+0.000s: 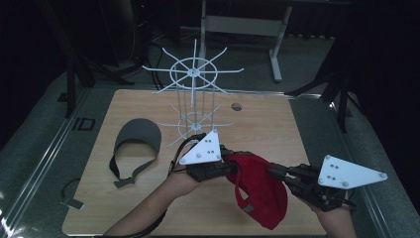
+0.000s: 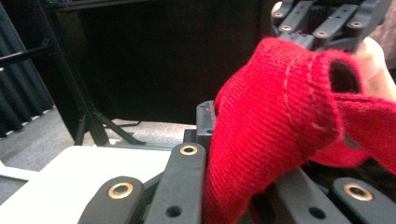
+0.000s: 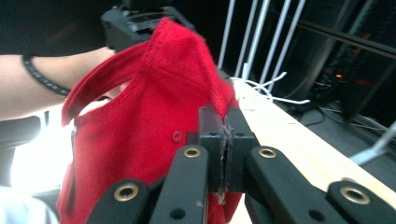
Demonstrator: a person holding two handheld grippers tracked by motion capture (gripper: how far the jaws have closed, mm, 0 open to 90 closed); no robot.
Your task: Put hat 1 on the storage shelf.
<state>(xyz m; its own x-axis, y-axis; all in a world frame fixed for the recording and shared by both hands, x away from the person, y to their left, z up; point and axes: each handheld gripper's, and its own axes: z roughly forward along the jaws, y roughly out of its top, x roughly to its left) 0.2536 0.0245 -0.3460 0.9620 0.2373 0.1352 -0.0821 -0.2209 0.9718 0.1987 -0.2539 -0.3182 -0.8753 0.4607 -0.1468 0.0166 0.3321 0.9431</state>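
Observation:
A red cap (image 1: 260,191) hangs above the near right part of the wooden table (image 1: 277,124), held from both sides. My left gripper (image 1: 229,166) is shut on its left edge; in the left gripper view the red fabric (image 2: 280,126) is bunched between the jaws of the left gripper (image 2: 233,140). My right gripper (image 1: 274,172) is shut on the cap's right side. In the right gripper view the right gripper (image 3: 227,135) has its pads pressed together on a thin fold of the cap (image 3: 154,107). A grey visor (image 1: 138,136) lies flat on the table's left, its strap toward me.
A white wire rack (image 1: 194,74) with radiating arms stands upright at the table's middle back, just behind my left gripper. A round hole (image 1: 236,106) sits in the tabletop near the back. A strap-like item (image 1: 72,196) lies off the table at left.

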